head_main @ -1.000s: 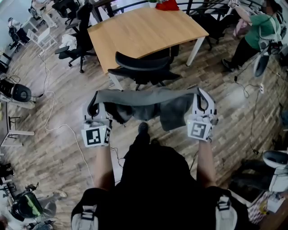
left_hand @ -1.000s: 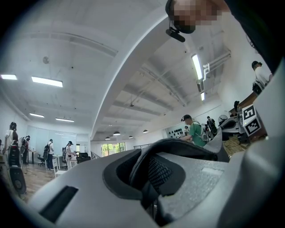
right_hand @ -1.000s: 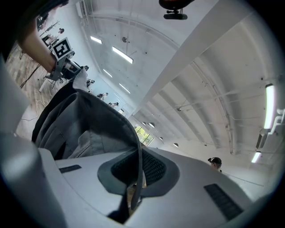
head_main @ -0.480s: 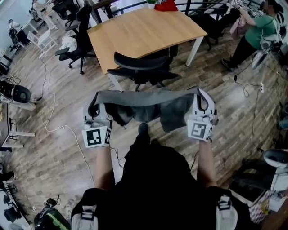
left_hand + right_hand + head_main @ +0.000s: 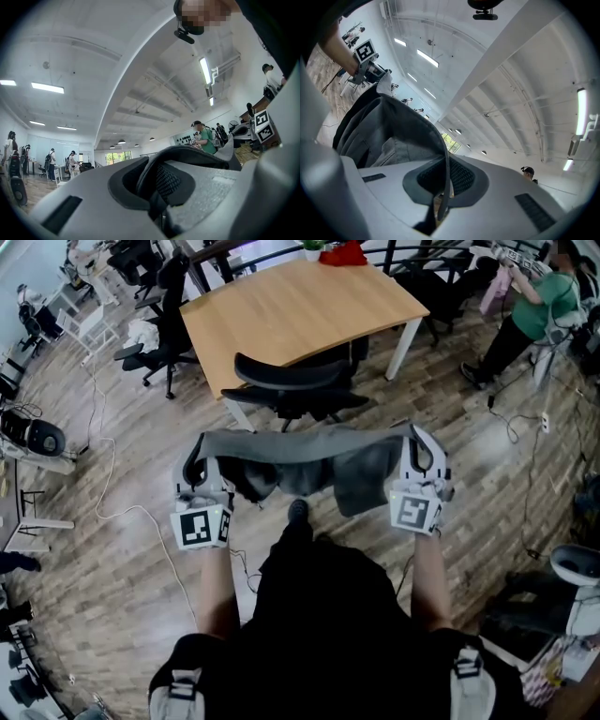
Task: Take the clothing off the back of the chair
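Observation:
A grey garment [image 5: 309, 457] hangs stretched between my two grippers, in front of me and clear of the black office chair [image 5: 292, 382]. My left gripper [image 5: 195, 463] is shut on the garment's left end, and the dark cloth [image 5: 187, 157] runs out from between its jaws. At the other end my right gripper [image 5: 416, 439] is shut on the fabric too; the pinched edge [image 5: 443, 187] rises from the jaws, with the rest of the garment [image 5: 384, 131] sagging toward the left gripper [image 5: 370, 65]. The chair's back is bare.
A wooden table [image 5: 300, 306] stands behind the chair, with a red item [image 5: 345, 253] at its far edge. Another black chair [image 5: 159, 324] sits to the left. A person in green [image 5: 534, 306] stands at the far right. Cables [image 5: 112, 502] trail over the wooden floor.

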Tool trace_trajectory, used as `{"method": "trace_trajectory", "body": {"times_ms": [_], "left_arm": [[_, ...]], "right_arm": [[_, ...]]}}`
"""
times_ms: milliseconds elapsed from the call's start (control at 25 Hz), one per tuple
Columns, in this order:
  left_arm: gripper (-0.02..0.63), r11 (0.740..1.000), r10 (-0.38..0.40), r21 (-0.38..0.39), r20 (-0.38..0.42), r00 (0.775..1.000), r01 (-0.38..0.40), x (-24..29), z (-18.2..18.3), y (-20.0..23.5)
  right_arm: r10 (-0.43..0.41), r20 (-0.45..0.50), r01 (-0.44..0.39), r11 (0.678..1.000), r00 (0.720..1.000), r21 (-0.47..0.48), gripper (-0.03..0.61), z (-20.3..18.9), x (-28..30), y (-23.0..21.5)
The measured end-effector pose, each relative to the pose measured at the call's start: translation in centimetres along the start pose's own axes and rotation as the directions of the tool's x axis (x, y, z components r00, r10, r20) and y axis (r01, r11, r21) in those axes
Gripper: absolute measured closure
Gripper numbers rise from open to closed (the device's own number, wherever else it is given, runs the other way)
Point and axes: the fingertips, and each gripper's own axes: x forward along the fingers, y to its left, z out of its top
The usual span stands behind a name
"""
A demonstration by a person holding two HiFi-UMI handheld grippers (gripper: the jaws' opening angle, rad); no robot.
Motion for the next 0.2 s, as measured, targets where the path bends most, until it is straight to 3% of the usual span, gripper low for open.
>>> {"method": "trace_trajectory", "body": {"times_ms": [200], "left_arm": [[0.606,1.000,-0.001,0.001,-0.001,1.000,0.001,0.25,-0.31,-0.29]], "right_arm": [[0.001,0.003,-0.001,1.000,1.000,0.004,0.575,-0.58,0.24,0.05]]}}
